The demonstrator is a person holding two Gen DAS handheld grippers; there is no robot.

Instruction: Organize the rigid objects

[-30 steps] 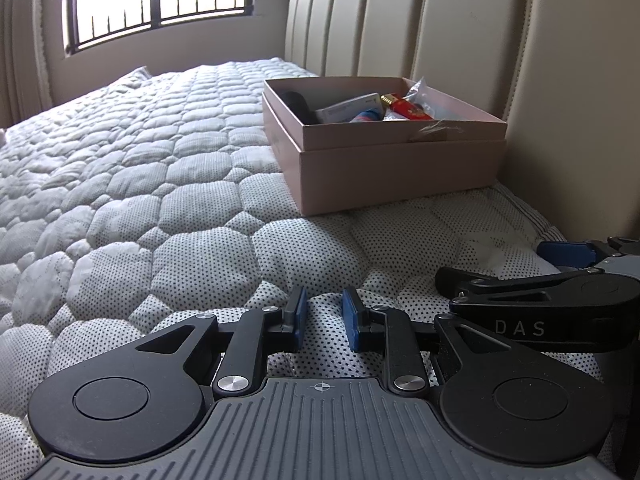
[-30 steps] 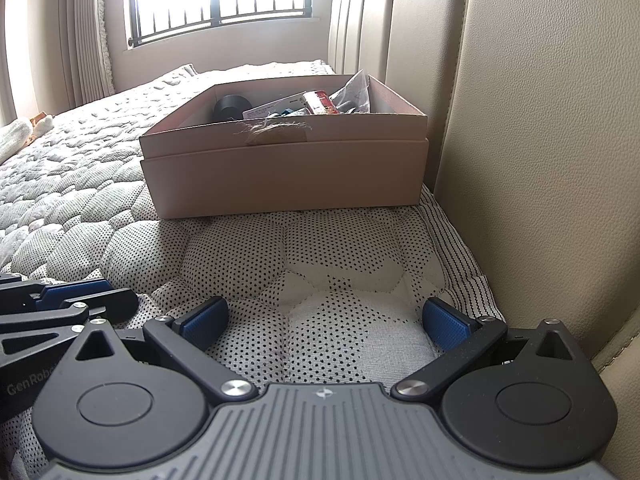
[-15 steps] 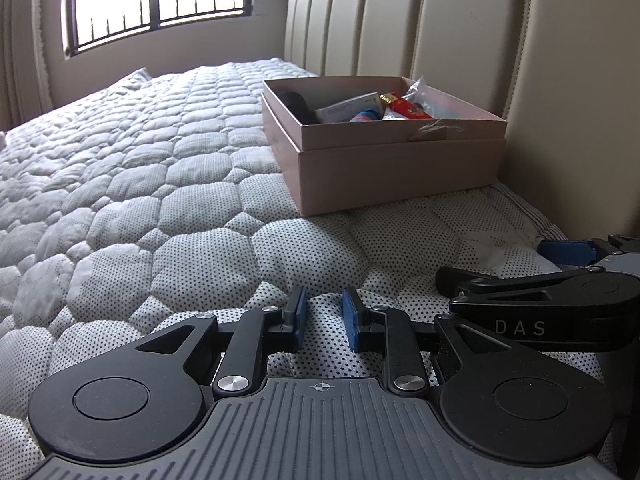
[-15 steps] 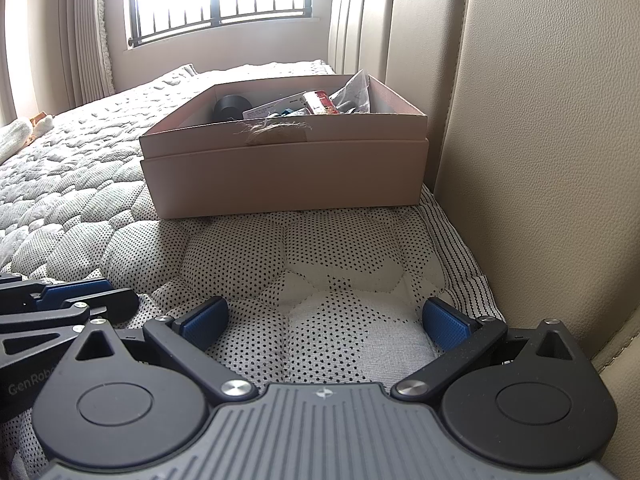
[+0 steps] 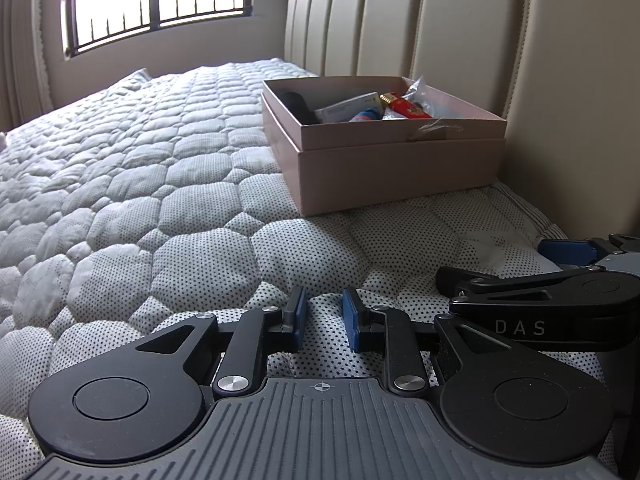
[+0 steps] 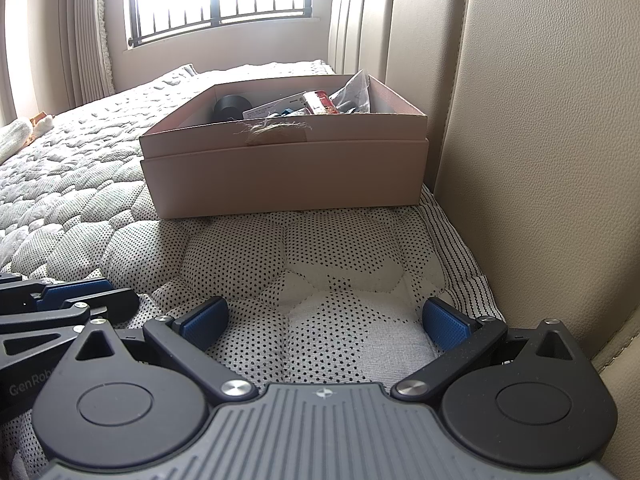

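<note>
The left gripper (image 5: pixel 323 314) sits low over the quilted mattress (image 5: pixel 160 200), its two blue pads drawn near each other with only a narrow strip of dotted fabric showing between them — nothing is held, and the pads press on nothing. It points forward and downward across the bed, its black linkage arms folded in close. In the right wrist view its fingers (image 6: pixel 76 290) show at the left edge, lying just beside the right tool.

To its right, the right gripper (image 6: pixel 326 318) has its jaws spread wide, the blue pads well apart with bare mattress between them; it too holds nothing. It rests at a similar downward tilt, close to the padded beige headboard (image 6: pixel 540 120) on its right side. From the left wrist view, its black body marked "DAS" (image 5: pixel 552 300) lies just beside the left gripper, one blue pad showing at the far edge.

Ahead of both, a pink cardboard box (image 6: pixel 284 172) stands open on the mattress, its right side close against the headboard. Inside it — piled toward the back — lie a black round object (image 6: pixel 232 109), a white flat packet (image 5: pixel 348 107), a red packet (image 5: pixel 406 107) and a crinkled clear bag (image 6: pixel 354 88). A frayed bit of twine (image 6: pixel 272 128) hangs on the near rim. Beyond the bed, a barred window (image 6: pixel 220 0) glows bright.
</note>
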